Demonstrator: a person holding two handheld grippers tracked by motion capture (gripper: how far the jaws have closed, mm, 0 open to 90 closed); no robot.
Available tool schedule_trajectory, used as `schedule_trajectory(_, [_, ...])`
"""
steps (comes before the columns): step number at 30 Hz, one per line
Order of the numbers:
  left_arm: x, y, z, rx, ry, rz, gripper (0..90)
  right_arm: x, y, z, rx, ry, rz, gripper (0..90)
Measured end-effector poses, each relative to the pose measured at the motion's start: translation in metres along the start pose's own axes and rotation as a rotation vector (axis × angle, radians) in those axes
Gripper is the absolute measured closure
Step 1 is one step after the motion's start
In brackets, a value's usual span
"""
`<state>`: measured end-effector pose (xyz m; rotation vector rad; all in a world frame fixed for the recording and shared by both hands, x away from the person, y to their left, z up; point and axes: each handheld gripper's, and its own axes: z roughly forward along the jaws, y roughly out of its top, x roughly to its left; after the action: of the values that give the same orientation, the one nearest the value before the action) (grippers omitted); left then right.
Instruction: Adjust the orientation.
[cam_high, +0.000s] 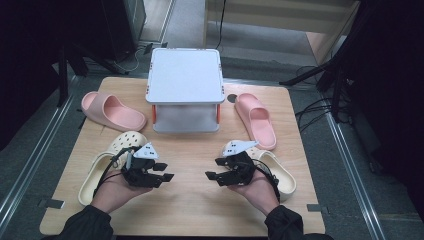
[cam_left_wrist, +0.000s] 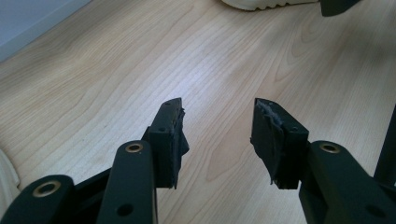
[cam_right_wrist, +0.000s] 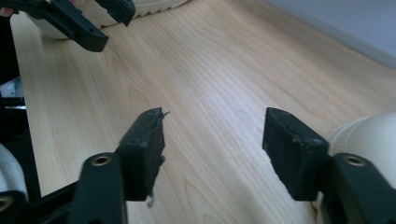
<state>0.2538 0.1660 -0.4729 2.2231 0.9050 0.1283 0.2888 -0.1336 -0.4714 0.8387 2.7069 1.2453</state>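
At the near edge of the table (cam_high: 190, 210), at six o'clock in the high view, two hands come in side by side; the left gripper (cam_high: 162, 172) sits at about seven o'clock and the right gripper (cam_high: 216, 169) at about five, their jaws turned toward one another over bare wood; both stand wide apart with nothing between the pads, as each gripper view shows plainly.

Just outside each hand lies a cream clog; the left cream clog (cam_high: 107, 160) stretches from eight toward nine o'clock, partly under the left gripper, and the right cream clog (cam_high: 280, 172) lies at four o'clock, touching or nearly touching the right hand; its rounded side shows just beside the right jaw in the right gripper view (cam_right_wrist: 369, 135).

Farther off, a pink slide (cam_high: 112, 111) lies at ten o'clock and a second pink slide (cam_high: 257, 120) at two o'clock; between them, at twelve, stands a grey two-tier shoe rack (cam_high: 185, 75), both shelves bare as far as can be seen.

Count: two cream clogs, two pink slides, one rack, two grippers.

To my judgement the work is at its outset, a pause before the first pick; no shoe is yet held. The next move calls for one gripper to swing outward to its nearest clog, straddle the rim or heel strap, and close firmly before lifting toward the rack.
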Motion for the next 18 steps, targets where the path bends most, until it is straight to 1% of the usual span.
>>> schedule_trajectory(1, [0.0, 0.0, 0.0, 0.002, -0.003, 0.002, 52.4, 0.0, 0.0, 0.0, 0.0, 0.0, 0.0, 43.1])
schedule_trajectory(2, [-0.001, 0.0, 0.001, 0.004, -0.002, 0.005, 52.0, 0.0, -0.001, -0.001, -0.01, 0.006, -0.005, 44.8])
schedule_trajectory(3, [0.0, -0.001, 0.001, 0.018, -0.004, 0.012, 52.0, 0.0, -0.001, -0.001, -0.011, 0.011, -0.005, 47.7])
schedule_trajectory(4, [0.0, -0.001, 0.001, 0.033, -0.007, 0.02, 52.9, 0.0, -0.001, -0.001, -0.001, 0.016, 0.006, 51.5])
schedule_trajectory(6, [0.0, -0.003, 0.001, 0.045, -0.007, 0.026, 54.0, 0.0, -0.003, 0.001, 0.009, 0.035, 0.011, 54.4])
schedule_trajectory(7, [0.001, -0.003, 0.001, 0.044, -0.01, 0.022, 54.7, 0.001, -0.003, 0.002, 0.012, 0.042, 0.008, 54.5])
schedule_trajectory(8, [0.001, -0.003, 0.0, 0.041, -0.01, 0.021, 54.8, 0.003, -0.004, 0.004, 0.012, 0.047, -0.012, 54.4])
schedule_trajectory(10, [0.002, -0.004, -0.002, 0.03, -0.008, 0.011, 55.2, 0.006, -0.004, 0.006, 0.016, 0.04, -0.026, 53.7])
schedule_trajectory(12, [0.002, -0.005, -0.004, 0.025, -0.008, 0.0, 55.6, 0.008, -0.003, 0.007, 0.014, 0.046, -0.033, 53.6])
schedule_trajectory(13, [0.002, -0.005, -0.004, 0.022, -0.005, -0.003, 55.6, 0.01, -0.002, 0.007, -0.002, 0.05, -0.036, 52.9])
schedule_trajectory(14, [0.001, -0.006, -0.005, 0.022, -0.004, -0.008, 55.6, 0.01, -0.002, 0.007, -0.002, 0.05, -0.036, 52.9])
schedule_trajectory(15, [0.001, -0.007, -0.006, 0.021, -0.003, -0.009, 55.4, 0.01, -0.002, 0.007, -0.015, 0.044, -0.055, 52.6])
schedule_trajectory(16, [0.001, -0.007, -0.008, 0.021, -0.003, -0.015, 55.1, 0.011, -0.002, 0.006, -0.022, 0.045, -0.05, 52.6])
schedule_trajectory(17, [0.002, -0.008, -0.009, 0.021, -0.006, -0.024, 54.9, 0.011, -0.001, 0.006, -0.021, 0.052, -0.034, 52.7])
schedule_trajectory(18, [0.002, -0.008, -0.01, 0.024, -0.012, -0.045, 54.7, 0.01, 0.0, 0.006, -0.019, 0.056, -0.01, 53.2])
